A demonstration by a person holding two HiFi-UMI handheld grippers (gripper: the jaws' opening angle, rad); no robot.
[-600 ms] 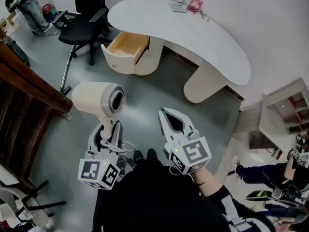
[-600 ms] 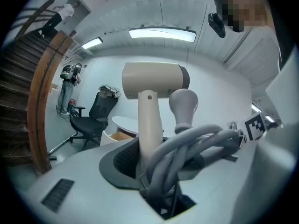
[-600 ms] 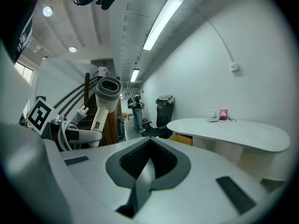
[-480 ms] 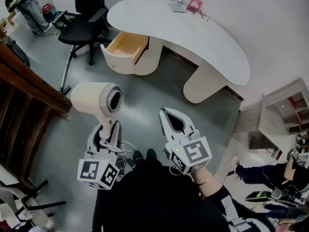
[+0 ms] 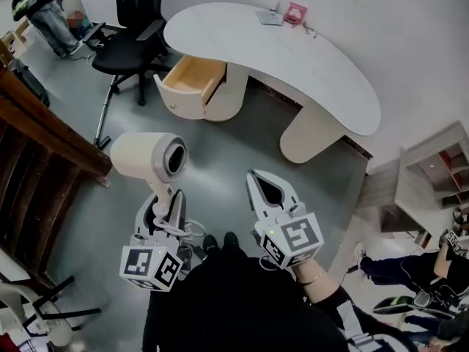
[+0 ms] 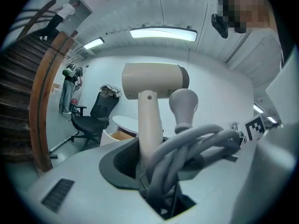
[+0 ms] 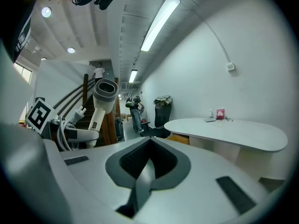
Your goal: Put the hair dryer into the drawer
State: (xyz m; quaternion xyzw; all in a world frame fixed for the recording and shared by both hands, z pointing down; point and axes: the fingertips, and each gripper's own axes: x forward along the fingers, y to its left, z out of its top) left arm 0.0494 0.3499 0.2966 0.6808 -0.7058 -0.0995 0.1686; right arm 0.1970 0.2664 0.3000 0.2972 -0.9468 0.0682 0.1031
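The cream hair dryer [image 5: 150,155] stands upright in my left gripper [image 5: 163,210], which is shut on its handle [image 6: 148,125] together with the coiled grey cord [image 6: 196,146] and plug [image 6: 183,107]. It also shows in the right gripper view, hair dryer [image 7: 103,99]. My right gripper [image 5: 267,189] is held beside it, shut with nothing between its jaws. The open wooden drawer [image 5: 192,79] sticks out of the white desk's pedestal, well ahead of both grippers; the drawer [image 6: 119,135] looks empty.
A curved white desk [image 5: 293,57] carries a pink box [image 5: 296,12] and small items. A black office chair [image 5: 132,31] stands left of the drawer. A dark wooden stair rail [image 5: 37,138] runs along the left. White shelving [image 5: 432,174] is at right. People stand far off.
The whole view has shifted slightly; desk and drawer sit a little lower in the head view. Both grippers keep their hold and spacing.
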